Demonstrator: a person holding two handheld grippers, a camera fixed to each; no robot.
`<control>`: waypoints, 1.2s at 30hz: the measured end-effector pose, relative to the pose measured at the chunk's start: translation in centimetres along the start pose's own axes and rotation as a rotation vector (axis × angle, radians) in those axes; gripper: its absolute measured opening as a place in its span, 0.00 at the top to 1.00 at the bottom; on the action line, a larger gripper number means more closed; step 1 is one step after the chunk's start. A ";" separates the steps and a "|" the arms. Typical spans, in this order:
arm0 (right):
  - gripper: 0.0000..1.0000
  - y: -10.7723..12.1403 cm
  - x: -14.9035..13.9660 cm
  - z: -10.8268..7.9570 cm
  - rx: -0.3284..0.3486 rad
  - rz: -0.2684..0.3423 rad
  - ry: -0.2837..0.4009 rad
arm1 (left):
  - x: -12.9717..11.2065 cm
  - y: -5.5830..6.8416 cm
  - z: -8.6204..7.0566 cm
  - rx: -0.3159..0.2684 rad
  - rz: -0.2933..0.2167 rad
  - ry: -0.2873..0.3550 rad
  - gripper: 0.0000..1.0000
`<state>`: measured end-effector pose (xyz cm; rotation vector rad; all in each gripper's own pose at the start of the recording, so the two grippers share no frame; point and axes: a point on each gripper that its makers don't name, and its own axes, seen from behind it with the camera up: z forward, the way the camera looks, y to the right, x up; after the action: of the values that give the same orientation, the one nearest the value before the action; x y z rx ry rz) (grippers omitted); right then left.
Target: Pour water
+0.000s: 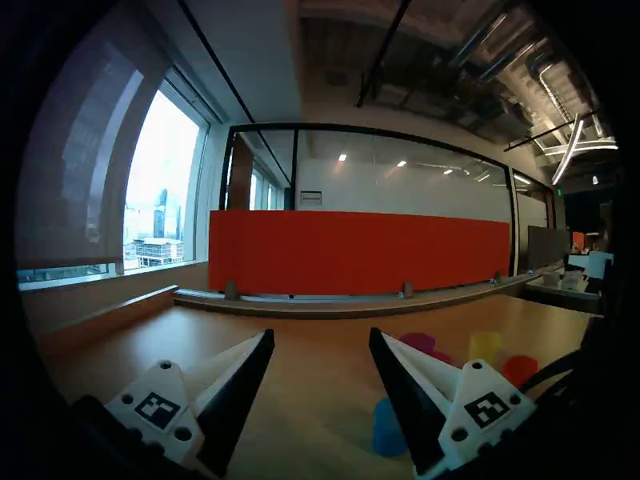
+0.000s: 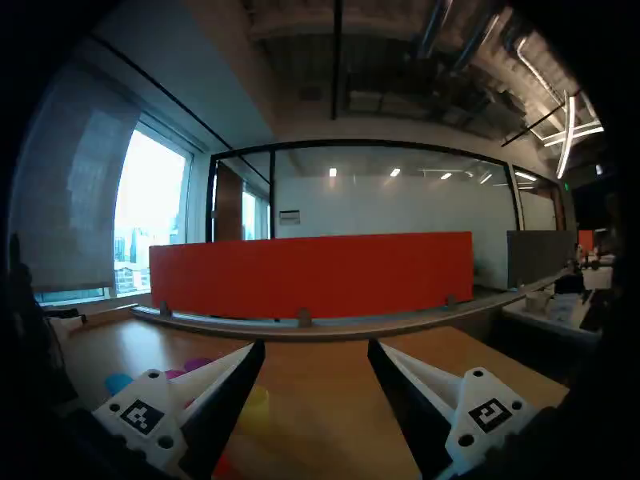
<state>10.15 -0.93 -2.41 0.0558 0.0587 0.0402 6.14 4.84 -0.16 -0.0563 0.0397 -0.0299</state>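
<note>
Left claw [image 1: 320, 334] wide open, empty, above wooden bench [image 1: 312, 392]. Right claw [image 2: 316, 346] also spread, gripping nothing. Blue cup [image 1: 388, 430] and yellow cup [image 1: 484, 346] stand on bench.

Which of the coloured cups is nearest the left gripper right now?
The blue cup, low in the left gripper view, right beside one finger of the left gripper. The magenta cup, yellow cup and red cup stand farther back on the table.
</note>
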 end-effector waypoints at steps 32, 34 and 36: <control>0.00 -0.5 -0.4 0.4 -0.017 0.007 -0.023 | -4.7 -5.1 -0.3 0.069 0.024 -0.010 0.13; 0.00 -0.6 -0.3 0.4 -0.016 0.005 -0.024 | -4.7 -5.2 -0.3 0.070 0.023 -0.009 0.13; 0.00 -0.6 -0.2 0.4 -0.017 0.002 -0.023 | -4.8 -5.3 -0.3 0.070 0.022 -0.008 0.13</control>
<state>9.97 -1.60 -2.03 0.0394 0.0356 0.0424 1.20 -0.27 0.03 0.0140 0.0309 -0.0092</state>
